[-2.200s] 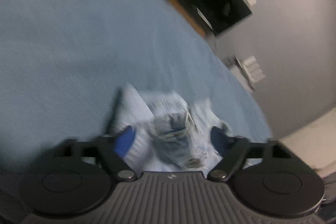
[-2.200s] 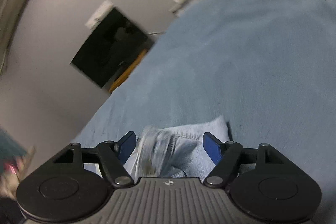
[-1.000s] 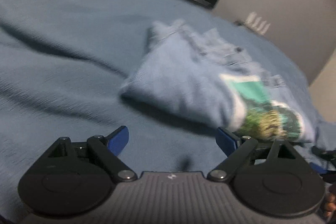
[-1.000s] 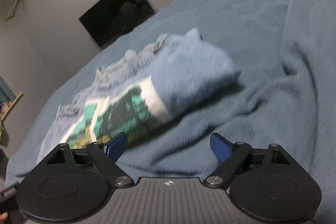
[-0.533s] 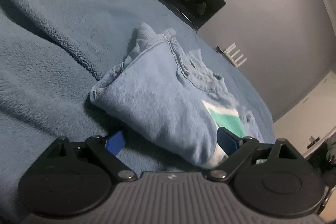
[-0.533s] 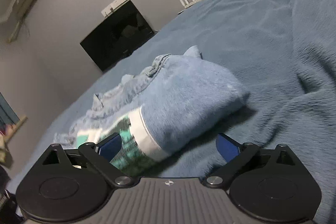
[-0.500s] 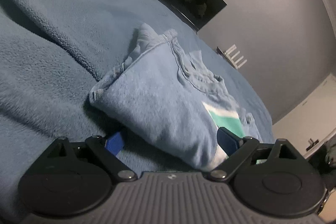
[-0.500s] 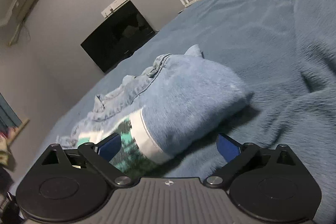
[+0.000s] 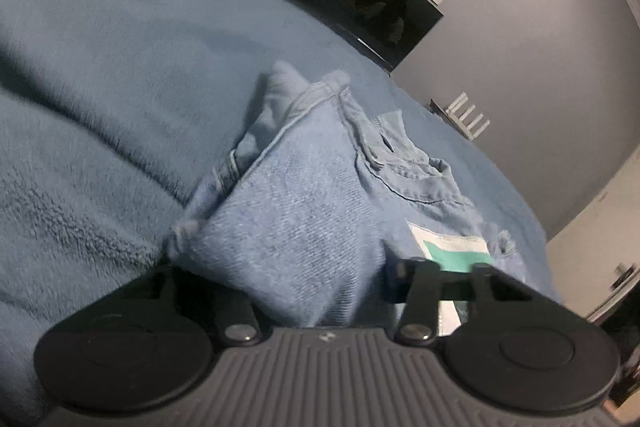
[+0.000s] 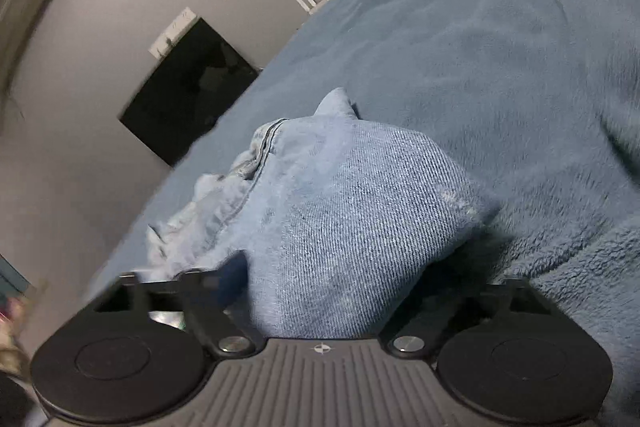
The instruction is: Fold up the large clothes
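Note:
A folded light-blue denim garment [image 9: 304, 211] with a white and green printed patch [image 9: 452, 251] lies on a blue fleece blanket [image 9: 80, 107]. My left gripper [image 9: 296, 287] is pushed onto the garment's near left corner, jaws apart around the thick folded edge; the fingertips are hidden by cloth. In the right wrist view the same garment [image 10: 352, 211] fills the gap of my right gripper [image 10: 352, 291], whose jaws stand apart around the near right corner, tips buried in cloth and blanket [image 10: 480, 87].
A black wall-mounted screen [image 9: 364, 3] hangs on the grey wall beyond the bed, also in the right wrist view [image 10: 188, 87]. A white router with antennas [image 9: 468, 115] stands near the bed's far edge. Blanket ridges rise at both sides.
Both grippers have moved forward and low onto the folded garment. Its near edge now sits between each pair of jaws, where before it lay just ahead of the blue fingertips.

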Action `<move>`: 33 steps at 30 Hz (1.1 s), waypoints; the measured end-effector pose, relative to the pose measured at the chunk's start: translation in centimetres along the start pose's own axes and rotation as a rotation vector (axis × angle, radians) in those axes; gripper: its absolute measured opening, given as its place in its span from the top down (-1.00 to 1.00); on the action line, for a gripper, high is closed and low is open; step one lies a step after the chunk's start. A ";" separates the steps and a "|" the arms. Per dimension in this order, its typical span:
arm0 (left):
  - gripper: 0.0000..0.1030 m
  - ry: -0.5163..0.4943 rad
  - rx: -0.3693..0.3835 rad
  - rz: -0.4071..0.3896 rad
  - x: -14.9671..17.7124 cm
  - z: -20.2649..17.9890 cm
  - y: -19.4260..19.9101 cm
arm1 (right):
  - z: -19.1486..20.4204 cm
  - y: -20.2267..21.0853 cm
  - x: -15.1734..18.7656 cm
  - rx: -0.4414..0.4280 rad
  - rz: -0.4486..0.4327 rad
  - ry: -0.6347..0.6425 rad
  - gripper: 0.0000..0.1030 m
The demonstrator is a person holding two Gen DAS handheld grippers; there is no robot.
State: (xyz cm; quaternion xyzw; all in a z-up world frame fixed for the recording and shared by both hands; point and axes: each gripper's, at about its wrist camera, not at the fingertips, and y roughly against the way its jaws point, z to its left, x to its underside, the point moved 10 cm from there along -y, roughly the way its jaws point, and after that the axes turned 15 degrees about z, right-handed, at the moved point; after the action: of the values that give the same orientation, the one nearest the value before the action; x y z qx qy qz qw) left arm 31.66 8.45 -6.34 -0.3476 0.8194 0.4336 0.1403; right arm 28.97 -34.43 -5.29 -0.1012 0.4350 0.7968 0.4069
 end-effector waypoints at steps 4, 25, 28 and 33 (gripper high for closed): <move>0.46 -0.057 -0.010 -0.038 -0.6 -1.7 1.6 | 1.6 1.5 -0.1 0.035 -0.040 0.074 0.26; 0.46 -0.111 -0.012 0.107 8.5 -0.7 18.0 | 1.4 21.2 12.6 -0.065 0.049 0.162 0.40; 0.23 -0.083 -0.109 0.199 10.0 0.6 17.4 | -0.4 21.4 14.6 -0.032 0.130 0.145 0.28; -0.08 -0.056 -0.206 0.149 9.4 0.5 18.8 | -2.8 21.5 14.5 0.042 0.162 0.036 -0.14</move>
State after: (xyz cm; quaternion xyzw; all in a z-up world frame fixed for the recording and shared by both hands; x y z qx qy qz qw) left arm 11.87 11.78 -0.09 -0.2862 0.7899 0.5341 0.0943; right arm 3.22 -34.67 -1.31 -0.0714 0.4655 0.8160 0.3352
